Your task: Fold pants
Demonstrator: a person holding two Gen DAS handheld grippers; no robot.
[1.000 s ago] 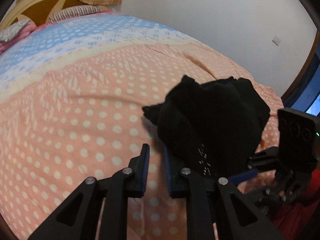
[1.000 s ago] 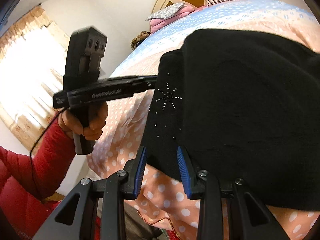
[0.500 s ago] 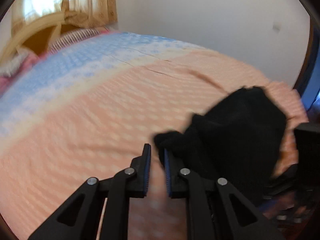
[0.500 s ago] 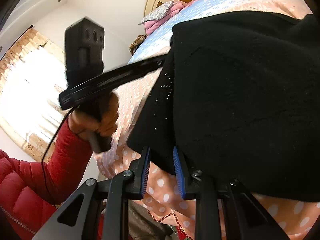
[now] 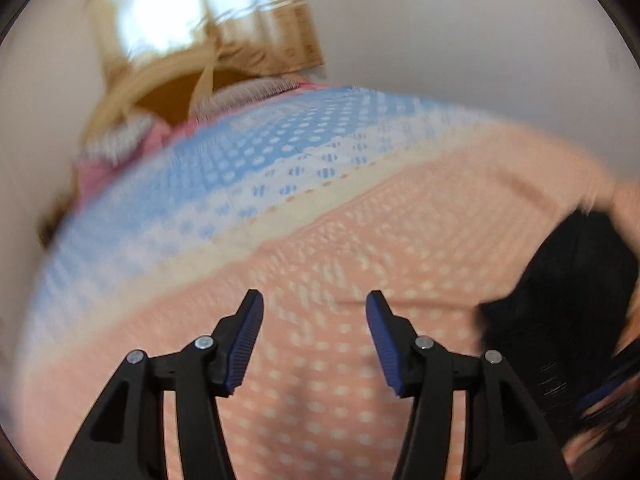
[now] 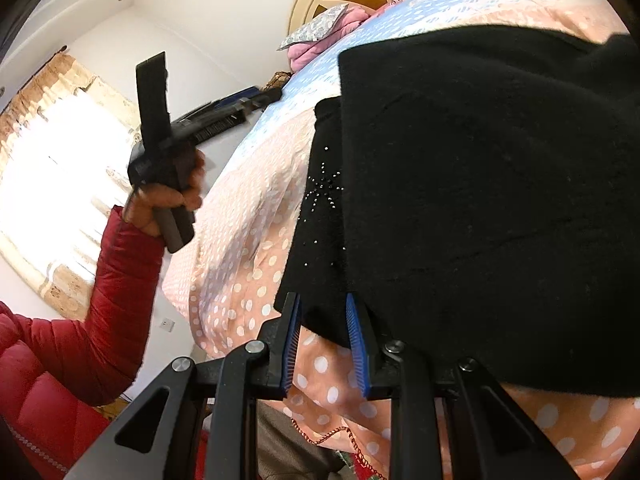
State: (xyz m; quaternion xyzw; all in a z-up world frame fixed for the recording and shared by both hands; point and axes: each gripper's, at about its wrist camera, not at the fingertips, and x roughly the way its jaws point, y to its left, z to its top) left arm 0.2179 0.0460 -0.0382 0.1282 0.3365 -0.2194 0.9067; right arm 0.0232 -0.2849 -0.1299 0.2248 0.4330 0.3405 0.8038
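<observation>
Left gripper (image 5: 314, 340) is opening up right now and there's nothing between the jaws, just the dotted bedspread (image 5: 328, 264) under them. A second ago it was pinched nearly shut right beside the pants' corner, so it looks like it just dropped that corner and is pulling away. In this view the whole shot is smeared from the swing, and the pants (image 5: 560, 288) are shoved off to the right edge of the frame, well clear of the fingers.

Right wrist view: right gripper (image 6: 322, 346) has its jaws only narrowly apart, with the near edge of the pants between them. Can't tell if the pads actually press the cloth or just straddle it. Pants sit as a folded black bundle near the bed's near edge, beaded star on the lower layer showing. Left gripper is up in the air off to the left, held by a hand (image 6: 168, 204) in a red sleeve (image 6: 116, 300).

My read: that fold is laid down, and the right side is pinning or tidying the edge.
</observation>
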